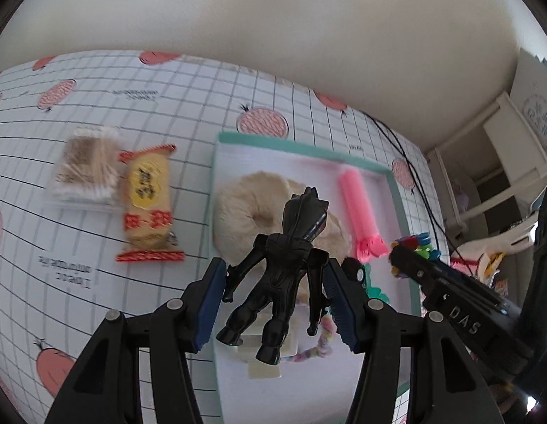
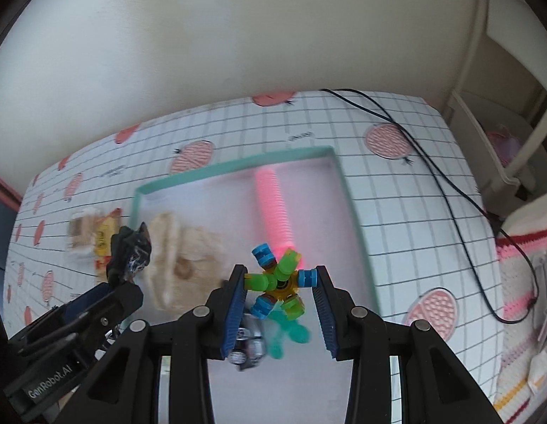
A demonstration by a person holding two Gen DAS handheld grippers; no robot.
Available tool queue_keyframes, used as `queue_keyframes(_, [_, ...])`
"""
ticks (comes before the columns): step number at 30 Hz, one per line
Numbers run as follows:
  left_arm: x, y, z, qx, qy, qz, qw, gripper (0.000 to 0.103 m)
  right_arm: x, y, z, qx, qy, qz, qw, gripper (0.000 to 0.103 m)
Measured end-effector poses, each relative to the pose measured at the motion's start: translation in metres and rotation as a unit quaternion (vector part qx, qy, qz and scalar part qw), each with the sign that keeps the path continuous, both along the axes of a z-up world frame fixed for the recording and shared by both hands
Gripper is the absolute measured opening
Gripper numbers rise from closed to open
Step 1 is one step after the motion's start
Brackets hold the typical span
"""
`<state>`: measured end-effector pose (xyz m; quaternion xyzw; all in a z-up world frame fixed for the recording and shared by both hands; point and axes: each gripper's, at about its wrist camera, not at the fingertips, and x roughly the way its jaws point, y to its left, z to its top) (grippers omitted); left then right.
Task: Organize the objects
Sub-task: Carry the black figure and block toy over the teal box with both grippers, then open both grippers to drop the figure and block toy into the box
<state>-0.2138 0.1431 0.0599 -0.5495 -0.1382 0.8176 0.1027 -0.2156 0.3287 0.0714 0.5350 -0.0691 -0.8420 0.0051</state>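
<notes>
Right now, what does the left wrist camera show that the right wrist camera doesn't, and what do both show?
Only the left wrist view shows the bead bracelet and white blocks in the tray, under the black figure held in the left gripper.

Only the right wrist view shows the silver batteries and how the right gripper clamps the spoked toy.

Both show the teal-rimmed tray, pink roller, beige yarn, snack packet and cotton swabs.

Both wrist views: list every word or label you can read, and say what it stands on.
"DAS": right tongs' body.
"GenRobot.AI": left tongs' body.
Snack packet: red characters, too blurred to read.
Tablecloth: small upside-down print, unreadable.
Shelf sign: unreadable.
</notes>
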Motion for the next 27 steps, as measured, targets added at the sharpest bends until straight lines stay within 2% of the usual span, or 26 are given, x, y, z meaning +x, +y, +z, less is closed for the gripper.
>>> queue_keyframes(6, [0.001, 0.01, -0.013, 0.006, 0.002, -0.014, 0.9999, 0.058, -0.002, 0.01, -0.015, -0.003, -0.016, -0.011, 1.0, 0.04])
queue_keyframes(14, [0.003, 0.02, -0.015, 0.002, 0.005, -0.029, 0.9996, 0.058, -0.005, 0.011, -0.026, 0.001, -0.028, -0.014, 1.0, 0.041])
queue_keyframes(22, [0.003, 0.026, -0.017, 0.002, 0.0, -0.03, 0.9996, 0.06, -0.003, 0.01, -0.022, 0.003, -0.022, -0.014, 1.0, 0.041])
queue_keyframes(27, [0.0, 0.029, -0.018, 0.008, 0.0, -0.03, 0.9995, 0.066, -0.002, 0.009, -0.015, 0.003, -0.015, -0.014, 1.0, 0.042])
